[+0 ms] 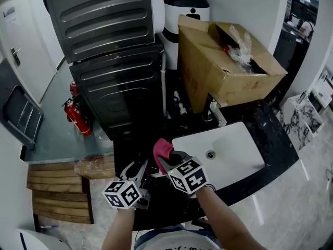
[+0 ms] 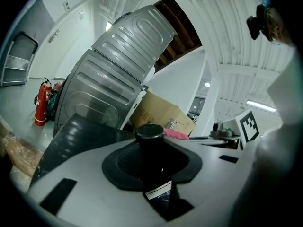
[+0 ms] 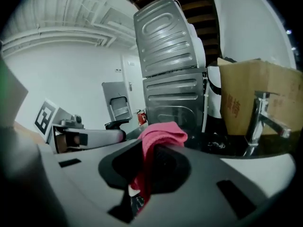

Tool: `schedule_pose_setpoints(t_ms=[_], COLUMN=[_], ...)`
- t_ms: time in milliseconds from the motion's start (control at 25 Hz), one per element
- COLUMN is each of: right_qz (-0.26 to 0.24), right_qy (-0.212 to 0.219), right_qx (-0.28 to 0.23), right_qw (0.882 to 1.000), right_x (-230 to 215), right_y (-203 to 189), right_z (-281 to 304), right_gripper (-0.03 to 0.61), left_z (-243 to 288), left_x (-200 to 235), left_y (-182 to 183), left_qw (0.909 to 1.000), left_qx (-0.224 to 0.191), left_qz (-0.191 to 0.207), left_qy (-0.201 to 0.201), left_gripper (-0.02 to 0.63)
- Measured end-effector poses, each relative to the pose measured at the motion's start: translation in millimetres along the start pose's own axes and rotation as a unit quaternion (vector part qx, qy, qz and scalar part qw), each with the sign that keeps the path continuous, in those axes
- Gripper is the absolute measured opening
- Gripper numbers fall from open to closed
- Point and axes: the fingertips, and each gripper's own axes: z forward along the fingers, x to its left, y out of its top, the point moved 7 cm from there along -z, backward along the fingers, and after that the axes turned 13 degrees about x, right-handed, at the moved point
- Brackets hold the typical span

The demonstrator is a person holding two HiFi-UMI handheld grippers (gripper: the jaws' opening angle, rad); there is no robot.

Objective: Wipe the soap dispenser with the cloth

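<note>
now the left tool (image 2: 152,183) is clenched round a dark soap dispenser (image 2: 151,148), held over the black counter (image 1: 270,124) just beside the white sink (image 1: 234,150). the right tool (image 3: 151,178) is grasping a pink cloth (image 3: 160,137), whose loose end flops over the jaws, near the bottle. the dispenser looks rigid, smooth and probably slippery, so a firm hold on its body suits. the cloth is soft and light, best pinched at a bunched fold.
</note>
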Motion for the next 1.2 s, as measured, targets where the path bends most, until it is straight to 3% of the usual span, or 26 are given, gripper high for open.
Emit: schedule_pose_setpoints(t_ms=[360, 600, 760, 880, 1040, 1200], right_qz=[0.060, 0.138, 0.170, 0.171, 0.173, 0.172], right_qy=[-0.030, -0.018, -0.022, -0.026, -0.026, -0.030], right_qx=[0.053, 0.037, 0.014, 0.003, -0.030, -0.050], right_qw=[0.996, 0.990, 0.985, 0.985, 0.984, 0.983], right_x=[-31, -45, -50, -49, -45, -42], right_y=[-42, -61, -69, -76, -76, -74], right_z=[9, -11, -41, -59, -78, -91], right_gripper=[0.048, 0.049, 0.049, 0.050, 0.049, 0.051], left_z=[1, 5, 15, 24, 35, 37], left_x=[1, -6, -19, -33, -45, -40], left_y=[-2, 3, 8, 8, 7, 11], left_qw=[1.0000, 0.9984, 0.9906, 0.9727, 0.9321, 0.9073], left_qx=[-0.005, 0.034, 0.074, 0.107, 0.153, 0.173], left_qz=[0.000, 0.044, 0.113, 0.204, 0.325, 0.370], left_qy=[-0.005, -0.011, -0.022, -0.029, -0.048, -0.100], left_gripper=[0.109, 0.109, 0.109, 0.109, 0.109, 0.109])
